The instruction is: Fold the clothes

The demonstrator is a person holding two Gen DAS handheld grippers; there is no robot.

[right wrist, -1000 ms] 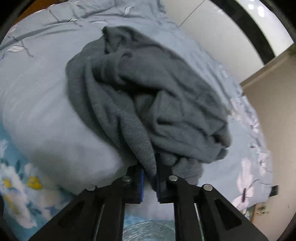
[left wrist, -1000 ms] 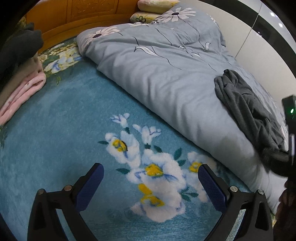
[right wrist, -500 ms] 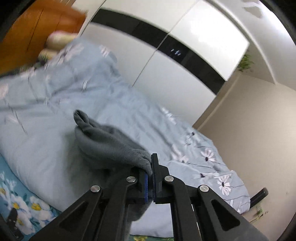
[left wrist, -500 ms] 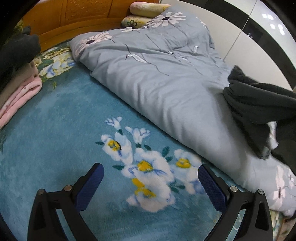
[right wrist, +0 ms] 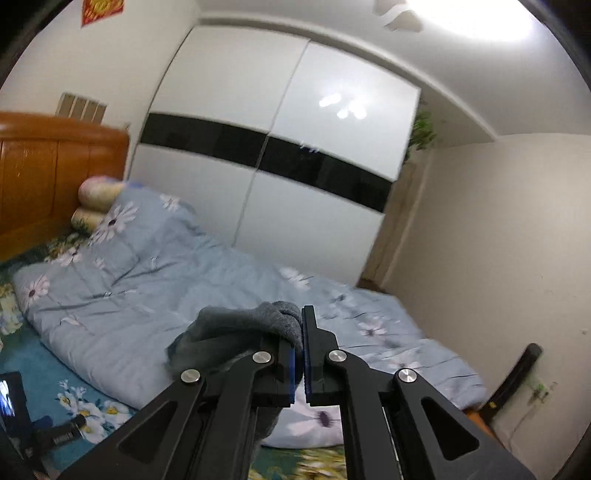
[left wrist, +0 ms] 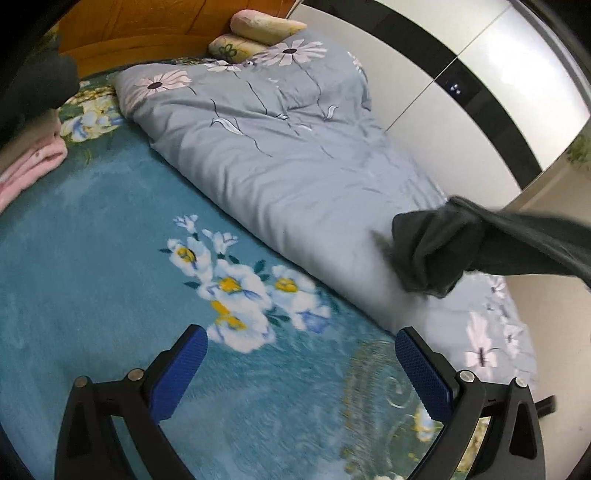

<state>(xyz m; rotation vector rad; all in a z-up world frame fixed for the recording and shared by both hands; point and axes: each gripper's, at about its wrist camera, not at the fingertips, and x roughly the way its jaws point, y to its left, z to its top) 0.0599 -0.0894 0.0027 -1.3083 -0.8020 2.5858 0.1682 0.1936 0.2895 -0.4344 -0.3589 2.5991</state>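
Two grippers show, one in each wrist view. The right gripper [right wrist: 302, 350] has its blue-padded fingers pressed nearly together on a fold of a dark grey garment [right wrist: 236, 332], a fleecy knit whose bunched edge bulges over the top of the left-hand finger and hangs down to the left of it. From the left wrist view the same dark grey garment [left wrist: 461, 247] is lifted in the air, stretching in from the right edge as a taut band and ending in a crumpled lump that dangles just above the near side of the grey-blue duvet [left wrist: 280, 155]; whether the lowest fold touches the duvet cannot be told through the blur.

The left gripper [left wrist: 301, 373] stands wide, its blue pads [left wrist: 177, 373] far apart with nothing between them, over a teal blanket [left wrist: 85, 266] printed with white and yellow flowers. The duvet, patterned with pale daisies, lies in a long heap across the bed beside that blanket. Two yellowish pillows [left wrist: 255, 33] sit stacked at its far end against an orange wooden headboard [right wrist: 55, 173]. At the left edge of the left wrist view lies a pile of folded clothes [left wrist: 33, 158], pink at the bottom with beige and something dark above. Behind the bed stands a white wardrobe [right wrist: 295, 155] with a black band across its sliding doors.
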